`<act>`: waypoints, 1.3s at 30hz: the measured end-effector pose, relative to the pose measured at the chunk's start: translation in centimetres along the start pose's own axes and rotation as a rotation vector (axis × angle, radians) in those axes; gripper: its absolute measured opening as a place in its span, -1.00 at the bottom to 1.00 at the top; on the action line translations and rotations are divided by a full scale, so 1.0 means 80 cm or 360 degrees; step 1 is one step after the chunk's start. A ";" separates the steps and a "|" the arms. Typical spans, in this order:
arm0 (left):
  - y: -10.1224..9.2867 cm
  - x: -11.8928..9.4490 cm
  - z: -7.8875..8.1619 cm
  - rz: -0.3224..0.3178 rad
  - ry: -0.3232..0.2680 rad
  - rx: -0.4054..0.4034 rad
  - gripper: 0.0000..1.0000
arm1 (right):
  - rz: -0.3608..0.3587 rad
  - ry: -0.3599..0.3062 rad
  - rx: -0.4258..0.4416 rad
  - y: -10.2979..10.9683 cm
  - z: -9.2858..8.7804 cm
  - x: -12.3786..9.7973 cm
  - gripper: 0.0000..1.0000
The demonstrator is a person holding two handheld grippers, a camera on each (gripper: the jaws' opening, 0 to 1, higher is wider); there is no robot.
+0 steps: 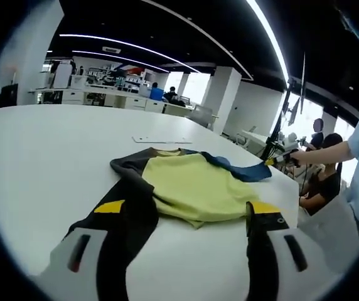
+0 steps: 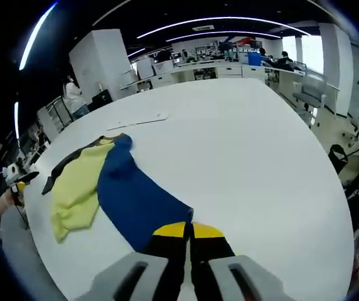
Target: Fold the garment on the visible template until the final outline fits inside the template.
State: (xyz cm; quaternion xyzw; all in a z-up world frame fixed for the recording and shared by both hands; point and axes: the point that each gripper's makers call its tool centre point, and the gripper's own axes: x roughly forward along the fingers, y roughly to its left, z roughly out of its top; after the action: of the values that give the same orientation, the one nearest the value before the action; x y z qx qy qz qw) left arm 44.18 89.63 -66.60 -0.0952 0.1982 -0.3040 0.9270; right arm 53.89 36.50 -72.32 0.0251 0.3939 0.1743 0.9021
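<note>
The garment (image 1: 192,185) lies crumpled toward one edge of the wide white counter (image 1: 54,144), a soft jersey in three colours: a yellow panel on top, a dark grey or black part along one side, and a blue part (image 2: 135,200) that trails off toward the right claw (image 2: 189,235). In the right gripper view that claw's yellow-tipped jaws are pressed together right at the end of the blue cloth, and it looks as though they pinch its edge, though the contact itself is hidden under the tips. In the left gripper view the left claw (image 1: 189,216) stands wide open, its jaws to either side of the near hem of the yellow panel, touching nothing that can be seen. A thin pale outline (image 1: 162,140) lies flat on the counter just beyond the garment; it may be the template, but it is too faint to say. The cloth looks light, limp and thin, so it will likely sag and drag rather than hold a shape, and may slide easily on the smooth counter. Good places to take hold seem to be hems, corners or the sleeve end, pinching a single layer so the fold beneath is not pulled along.
</note>
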 end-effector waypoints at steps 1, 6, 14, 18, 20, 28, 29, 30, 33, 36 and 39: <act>0.002 0.000 0.001 0.0008 -0.0002 -0.0003 0.48 | -0.0013 0.0004 0.0003 -0.006 0.001 0.002 -1.00; 0.008 -0.001 -0.003 0.0031 0.0010 -0.0017 0.47 | -0.0132 0.0030 0.0012 -0.036 0.011 0.011 -1.00; 0.009 -0.001 -0.030 0.0050 0.0064 -0.0091 0.47 | -0.0373 0.0021 -0.0012 -0.131 0.034 0.029 -1.00; 0.010 0.000 -0.041 0.0058 0.0089 -0.0107 0.47 | -0.0423 0.0026 -0.0038 -0.157 0.046 0.036 -1.00; 0.012 0.000 -0.045 0.0065 0.0105 -0.0119 0.47 | -0.0434 0.0022 -0.0027 -0.164 0.053 0.040 -1.00; 0.017 -0.002 -0.043 0.0085 0.0111 -0.0131 0.47 | -0.0464 0.0078 -0.0088 -0.184 0.065 0.068 -1.00; 0.018 -0.002 -0.042 0.0088 0.0115 -0.0129 0.47 | -0.0469 0.0096 -0.0080 -0.185 0.063 0.071 -1.00; 0.018 -0.002 -0.043 0.0090 0.0118 -0.0126 0.47 | -0.0468 0.0106 -0.0082 -0.186 0.062 0.073 -1.00; 0.018 -0.002 -0.043 0.0094 0.0124 -0.0126 0.47 | -0.0475 0.0164 -0.0097 -0.186 0.051 0.076 -1.00; 0.017 -0.002 -0.045 0.0097 0.0117 -0.0135 0.47 | -0.0475 0.0180 -0.0082 -0.185 0.045 0.077 -1.00; 0.017 -0.001 -0.048 0.0102 0.0122 -0.0145 0.47 | -0.0472 0.0204 -0.0091 -0.182 0.039 0.079 -1.00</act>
State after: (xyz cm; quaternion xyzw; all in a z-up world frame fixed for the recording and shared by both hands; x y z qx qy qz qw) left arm 43.21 90.56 -70.48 -0.1192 0.2503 -0.2682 0.9226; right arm 64.41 25.26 -77.24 -0.0702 0.4450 0.0514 0.8913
